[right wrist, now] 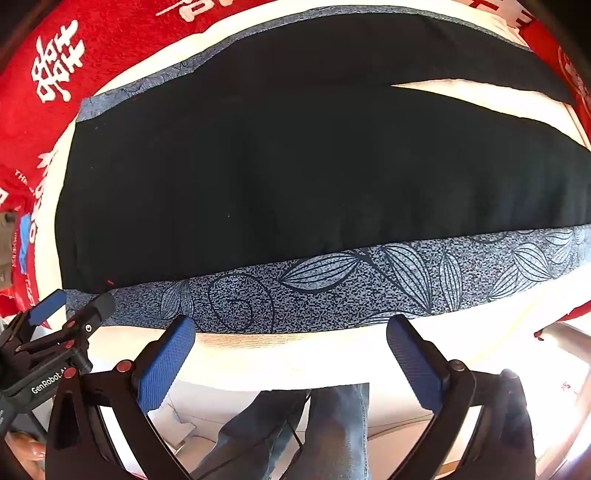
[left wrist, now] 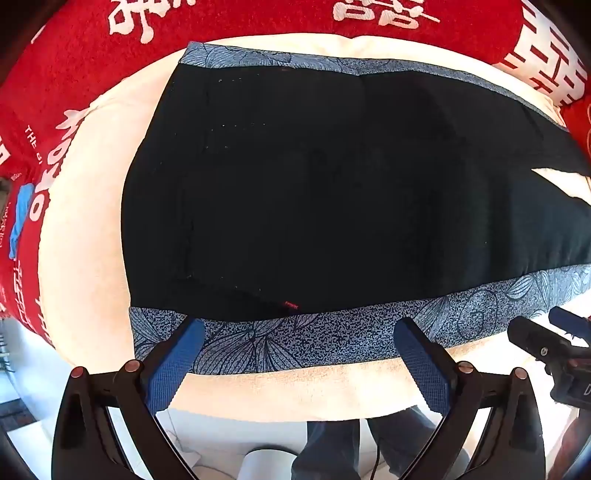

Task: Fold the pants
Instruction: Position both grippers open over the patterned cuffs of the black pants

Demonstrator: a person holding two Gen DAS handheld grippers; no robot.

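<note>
The black pants (left wrist: 332, 192) lie spread flat on a blue leaf-patterned cloth (left wrist: 295, 339), which sits on a cream-covered desk (left wrist: 295, 391). The waist end is toward the left of both views, and the two legs run off to the right, parting there so that a wedge of cream shows between them. A small red tag (left wrist: 291, 305) sits at the near edge of the pants. The patterned cloth shows as a band along the near side of the pants and a thinner strip along the far side. A red cloth (left wrist: 258, 18) with white lettering frames the far and left sides of the desk.

The left hand-held gripper (left wrist: 299, 332) hovers above the near cloth band, its blue fingers (left wrist: 173, 365) spread wide with nothing between them. The right hand-held gripper (right wrist: 291, 328) hangs likewise over the near desk edge further along the legs, jaws wide apart and empty. A person's jeans-clad legs (right wrist: 325, 432) stand below.
</note>
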